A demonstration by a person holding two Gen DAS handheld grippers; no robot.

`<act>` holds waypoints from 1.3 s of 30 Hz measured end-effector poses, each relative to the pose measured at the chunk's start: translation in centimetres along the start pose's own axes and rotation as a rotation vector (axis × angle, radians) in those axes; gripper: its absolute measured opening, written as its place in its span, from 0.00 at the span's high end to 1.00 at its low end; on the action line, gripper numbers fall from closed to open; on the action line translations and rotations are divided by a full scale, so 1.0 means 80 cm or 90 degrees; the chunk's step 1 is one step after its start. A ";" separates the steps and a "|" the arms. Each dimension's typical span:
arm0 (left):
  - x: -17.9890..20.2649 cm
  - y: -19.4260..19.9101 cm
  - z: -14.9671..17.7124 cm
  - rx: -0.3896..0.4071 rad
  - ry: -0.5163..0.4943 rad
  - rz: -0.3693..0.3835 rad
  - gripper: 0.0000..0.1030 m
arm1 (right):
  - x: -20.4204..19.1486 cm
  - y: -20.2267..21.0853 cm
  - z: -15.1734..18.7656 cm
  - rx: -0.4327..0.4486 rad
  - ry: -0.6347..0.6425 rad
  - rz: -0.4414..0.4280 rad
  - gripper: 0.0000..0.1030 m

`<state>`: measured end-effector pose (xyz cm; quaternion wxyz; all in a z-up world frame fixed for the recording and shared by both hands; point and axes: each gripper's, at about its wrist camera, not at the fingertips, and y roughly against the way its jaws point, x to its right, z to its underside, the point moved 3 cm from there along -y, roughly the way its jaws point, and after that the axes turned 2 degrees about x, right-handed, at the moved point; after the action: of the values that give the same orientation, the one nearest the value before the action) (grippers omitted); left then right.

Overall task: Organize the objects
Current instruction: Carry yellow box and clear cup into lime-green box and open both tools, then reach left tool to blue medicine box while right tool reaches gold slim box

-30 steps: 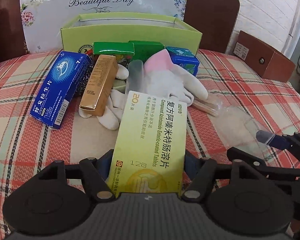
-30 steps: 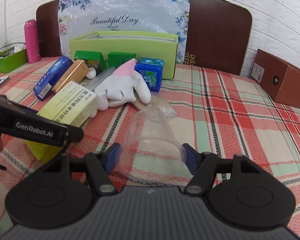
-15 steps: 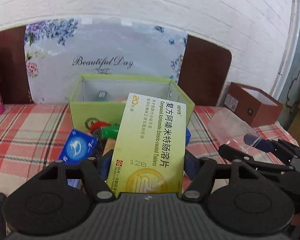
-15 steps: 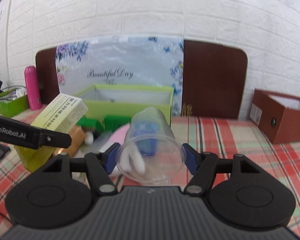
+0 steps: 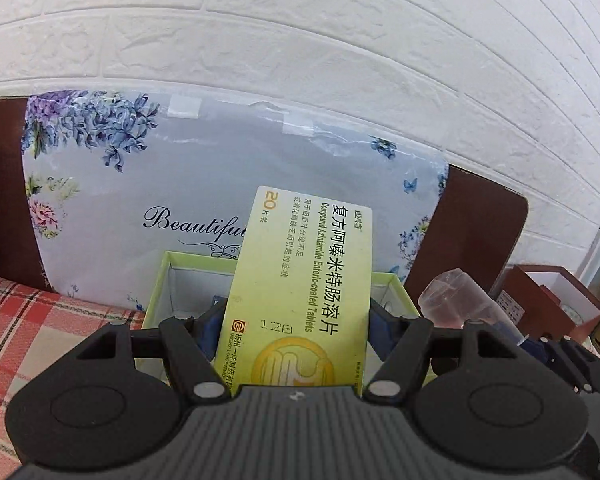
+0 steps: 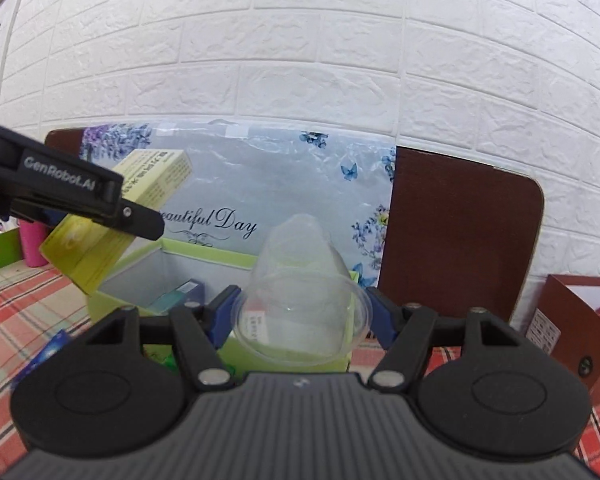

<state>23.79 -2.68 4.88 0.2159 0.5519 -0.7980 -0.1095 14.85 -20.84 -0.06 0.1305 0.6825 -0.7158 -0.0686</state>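
Fingers of the left gripper [image 5: 296, 322] are clamping one yellow-green tablet box [image 5: 300, 300] by its sides, holding it aloft ahead of them, above the near-left rim of one open green box [image 6: 236, 258]. Fingers of the right gripper [image 6: 300, 316] are pinching one clear plastic cup [image 6: 300, 300], mouth facing the camera, its base pointing forward over that same box. Beyond both pairs, one floral board [image 5: 148, 184] is leaning against the wall.
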 end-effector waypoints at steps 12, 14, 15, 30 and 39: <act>-0.020 -0.084 -0.001 -0.020 0.001 -0.006 0.22 | -0.012 -0.115 0.013 -0.043 0.020 0.010 0.35; -0.023 -0.091 0.007 -0.032 -0.007 -0.013 0.11 | -0.017 -0.124 0.019 -0.046 0.035 0.000 0.24; -0.026 -0.093 0.011 -0.040 -0.007 -0.023 0.11 | -0.019 -0.128 0.022 -0.054 0.048 -0.002 0.11; -0.027 0.062 0.082 -0.032 0.027 -0.032 0.11 | 0.000 0.022 0.056 -0.065 -0.038 0.005 0.00; -0.044 0.120 0.177 -0.113 0.060 -0.069 0.11 | -0.041 0.093 0.119 -0.130 -0.066 -0.055 0.00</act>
<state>10.22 3.21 -4.41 0.2950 0.5774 -0.7432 -0.1653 5.14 -17.87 -7.42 0.1590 0.6912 -0.6810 -0.1821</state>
